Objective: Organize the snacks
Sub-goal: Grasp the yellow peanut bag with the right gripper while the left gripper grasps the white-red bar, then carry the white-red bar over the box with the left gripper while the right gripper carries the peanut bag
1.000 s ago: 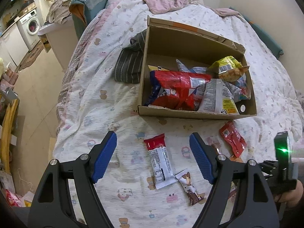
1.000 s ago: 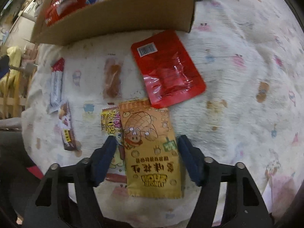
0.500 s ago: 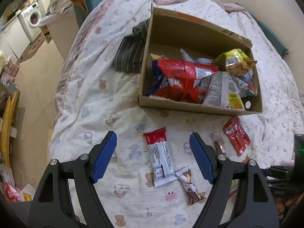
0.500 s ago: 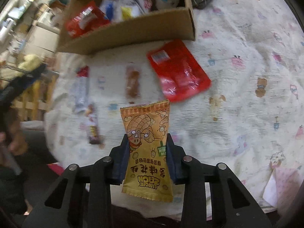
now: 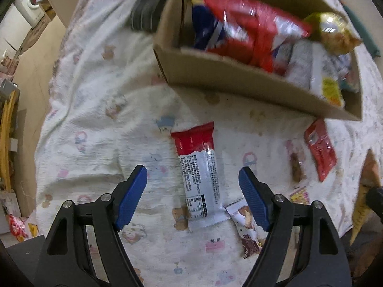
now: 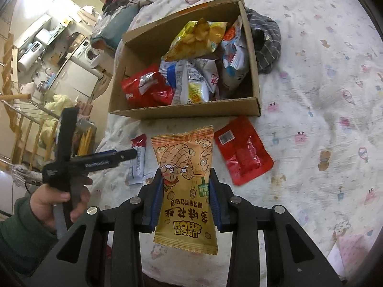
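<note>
White quilt (image 6: 323, 91) printed with small cartoon animals covers the bed and fills most of both my views. On it sits the cardboard box (image 6: 191, 111), open at the top and heaped with snack bags, a yellow chip bag (image 6: 196, 39) riding highest and a red bag (image 6: 143, 89) at the near left corner as my right camera sees it. A grey striped cloth (image 6: 265, 45) lies bunched against the box's far right side.

My right gripper (image 6: 187, 205) has just been closing and its blue pads now clench the orange peanut packet (image 6: 185, 181) by both edges, holding it upright and lifted clear of the quilt, in front of the box's near wall. Just right of it a flat red pouch (image 6: 243, 154) lies on the quilt near the box corner.

My left gripper (image 5: 192, 196) points steeply down with its jaws spread wide and nothing gripped; the red-and-white bar wrapper (image 5: 199, 177) lies on the quilt between the two fingers, untouched. A small brown-and-white bar (image 5: 246, 229) lies just beside its lower end, partly under the right finger. The left-wrist view is blurred.
</note>
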